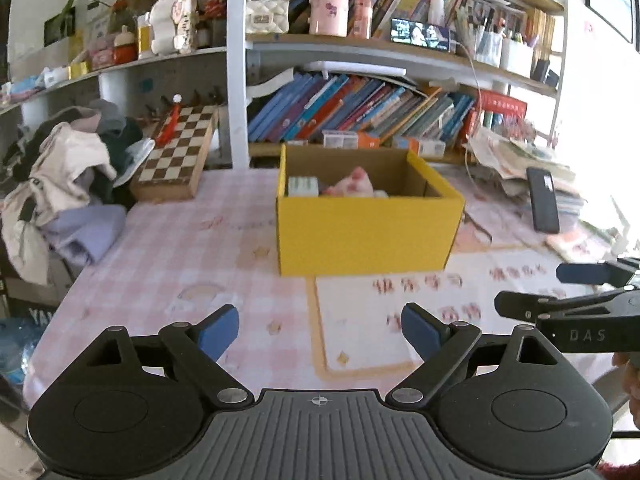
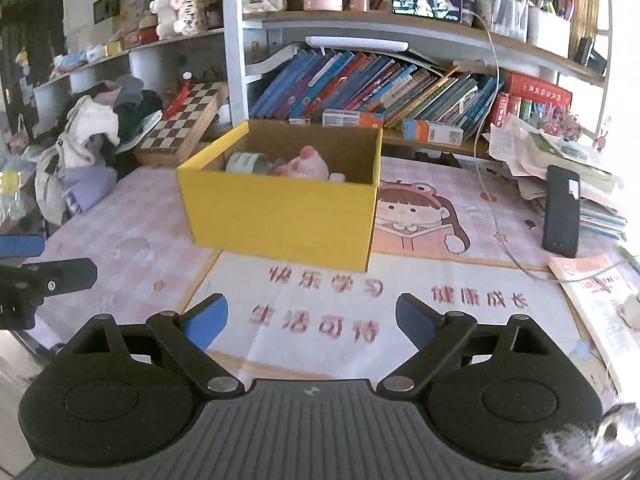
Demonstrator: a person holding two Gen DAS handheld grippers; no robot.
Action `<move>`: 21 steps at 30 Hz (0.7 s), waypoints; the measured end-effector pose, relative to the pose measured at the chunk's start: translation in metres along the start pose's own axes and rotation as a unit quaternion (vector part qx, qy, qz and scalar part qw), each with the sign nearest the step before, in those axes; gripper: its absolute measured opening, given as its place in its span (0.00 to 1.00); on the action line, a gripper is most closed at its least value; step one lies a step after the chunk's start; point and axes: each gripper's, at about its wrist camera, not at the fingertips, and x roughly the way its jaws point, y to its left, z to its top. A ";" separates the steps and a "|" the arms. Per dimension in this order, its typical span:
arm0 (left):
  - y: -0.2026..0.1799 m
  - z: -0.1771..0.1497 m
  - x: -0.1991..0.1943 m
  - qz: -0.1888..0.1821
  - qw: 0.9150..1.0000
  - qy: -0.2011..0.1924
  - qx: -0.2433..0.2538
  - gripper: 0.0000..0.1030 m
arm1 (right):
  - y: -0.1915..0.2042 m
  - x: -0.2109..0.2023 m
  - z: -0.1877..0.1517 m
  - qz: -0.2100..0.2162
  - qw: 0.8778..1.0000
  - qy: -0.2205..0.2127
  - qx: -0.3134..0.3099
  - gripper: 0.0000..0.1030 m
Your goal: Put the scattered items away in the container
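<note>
The yellow box (image 2: 280, 216) sits mid-bench, pink plush (image 2: 302, 166) and tape roll (image 2: 246, 162) inside; we hold our left tongs (image 1: 320, 330) and right tongs (image 2: 312, 320) spread, empty, over bare mat (image 2: 360, 300) short of its front wall; phone (image 2: 562, 210) stands right

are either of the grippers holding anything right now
No, nothing is held. The left gripper and the right gripper are both open with only the table mat showing between their fingers. The toys lie in the yellow box.
</note>
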 end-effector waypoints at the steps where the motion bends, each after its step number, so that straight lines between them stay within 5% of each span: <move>1: 0.000 -0.006 -0.004 0.003 1.000 0.001 0.004 0.88 | 0.005 -0.003 -0.005 -0.003 1.000 0.000 -0.003 0.90; 9: -0.008 -0.037 -0.017 0.037 0.997 0.013 0.067 0.88 | 0.037 -0.020 -0.036 -0.011 0.999 0.014 -0.035 0.95; 21: 0.001 -0.048 -0.031 0.012 0.998 0.017 0.052 0.92 | 0.051 -0.035 -0.048 -0.024 0.999 0.035 -0.033 0.96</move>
